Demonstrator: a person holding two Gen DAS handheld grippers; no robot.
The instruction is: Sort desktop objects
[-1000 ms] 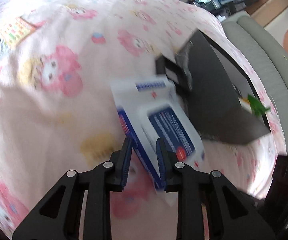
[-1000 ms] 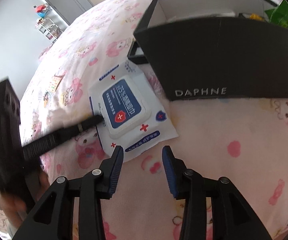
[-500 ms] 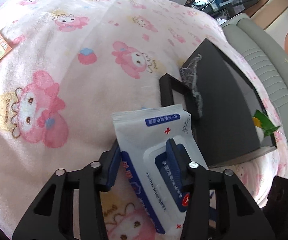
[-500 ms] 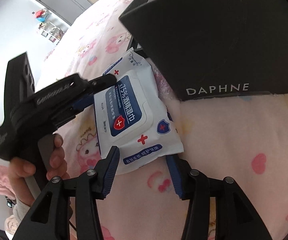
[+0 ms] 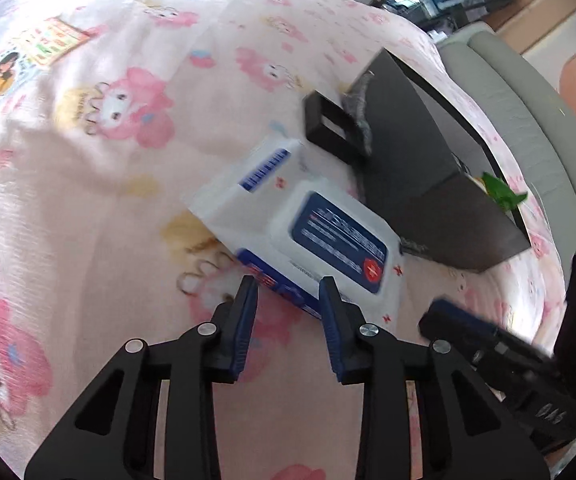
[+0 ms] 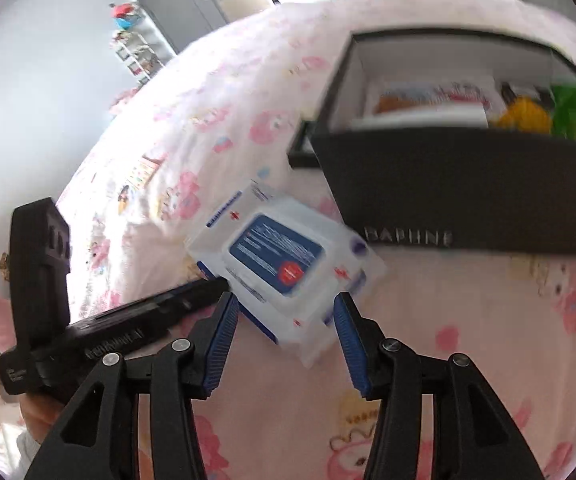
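Tilting steeply downward, both hand-held grippers, left [image 5: 289, 294] just narrowing and right [image 6: 285, 312] widening, frame the unheld wipes pack [image 6: 284, 256].

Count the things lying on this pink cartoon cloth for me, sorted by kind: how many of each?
Wet-wipe packs: 1
Black boxes, open, with things inside: 1
Small black frames beside the box: 1
Colourful sticker sheets: 1
Total: 4

Bright daylight, motion blur throughout, strong fisheye bending and dark vignetting at the edges of both views.
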